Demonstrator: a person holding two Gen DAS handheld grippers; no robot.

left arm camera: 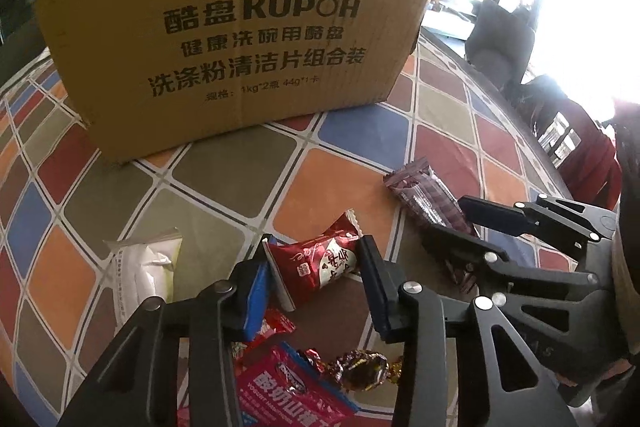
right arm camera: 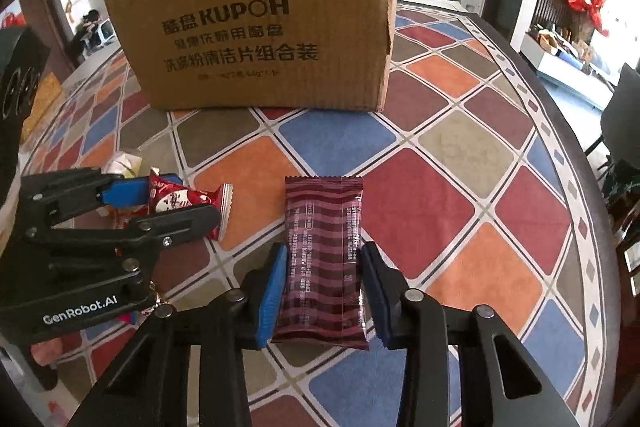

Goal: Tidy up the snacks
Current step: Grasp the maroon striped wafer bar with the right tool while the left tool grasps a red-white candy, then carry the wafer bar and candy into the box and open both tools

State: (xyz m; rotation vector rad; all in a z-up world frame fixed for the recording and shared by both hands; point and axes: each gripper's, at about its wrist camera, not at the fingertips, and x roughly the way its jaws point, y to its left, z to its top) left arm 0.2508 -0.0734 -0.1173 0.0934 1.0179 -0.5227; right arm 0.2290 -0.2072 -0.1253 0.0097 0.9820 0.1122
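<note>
My left gripper (left arm camera: pixel 316 263) is closed around a red snack packet (left arm camera: pixel 320 263), its pads touching both sides; the packet also shows in the right wrist view (right arm camera: pixel 188 201). My right gripper (right arm camera: pixel 324 279) is closed around a maroon striped snack bar (right arm camera: pixel 324 259), which lies on the table and also shows in the left wrist view (left arm camera: pixel 428 199). A brown KUPOH cardboard box (left arm camera: pixel 240 27) stands behind both, and it also shows in the right wrist view (right arm camera: pixel 264 23).
A white tissue pack (left arm camera: pixel 140 275) lies left of the left gripper. A pink yogurt snack pack (left arm camera: pixel 288 391) and a foil-wrapped candy (left arm camera: pixel 364 367) lie under it. The table has a coloured diamond-pattern cloth (right arm camera: pixel 440 195). Chairs stand beyond the table's right edge.
</note>
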